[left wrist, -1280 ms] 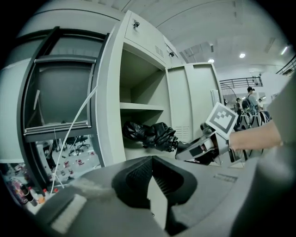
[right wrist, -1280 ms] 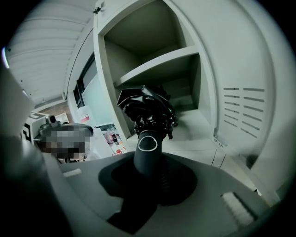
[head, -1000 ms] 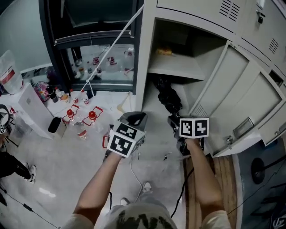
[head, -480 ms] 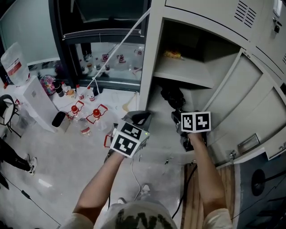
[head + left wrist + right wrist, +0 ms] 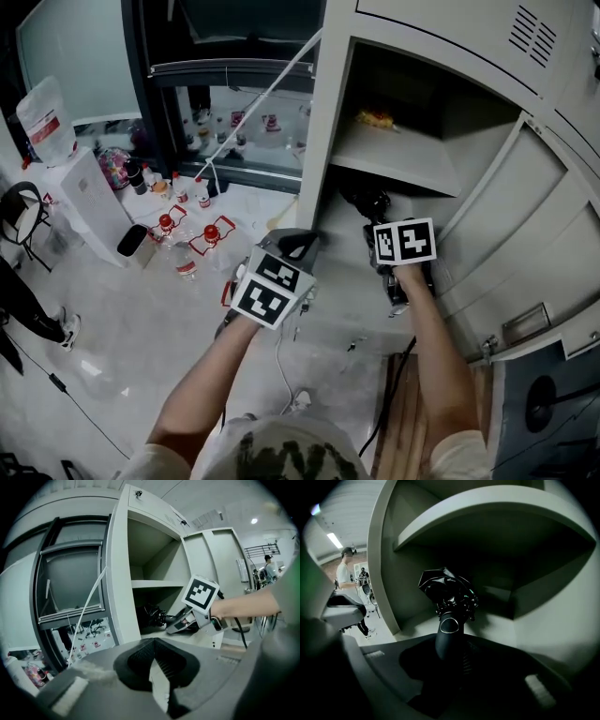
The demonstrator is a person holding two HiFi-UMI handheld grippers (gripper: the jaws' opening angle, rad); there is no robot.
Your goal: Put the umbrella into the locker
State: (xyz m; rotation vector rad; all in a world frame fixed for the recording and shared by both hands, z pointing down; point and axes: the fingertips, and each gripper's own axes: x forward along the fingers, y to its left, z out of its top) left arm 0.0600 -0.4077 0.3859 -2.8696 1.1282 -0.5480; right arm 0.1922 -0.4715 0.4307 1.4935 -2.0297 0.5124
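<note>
Bare concrete floor (image 5: 141, 319), grey locker (image 5: 328, 112) w/ door (image 5: 525, 225) swung open. Folded black umbrella (image 5: 447, 592) sits below the shelf (image 5: 394, 159), in the lower bay, w/ handle (image 5: 447, 634) toward the opening. R gripper (image 5: 449, 641) is clamped on that handle. L gripper (image 5: 153, 641) has jaws together, empty, outside and left of the shelf's front edge. Task looks nearly done: umbrella's inside, but can't tell if it rests on the bay bottom. Left to do: release, pull R out, maybe shut door.

Head view steeply down, gripper views close along their jaws, all sharing the locker (image 5: 326, 131).
</note>
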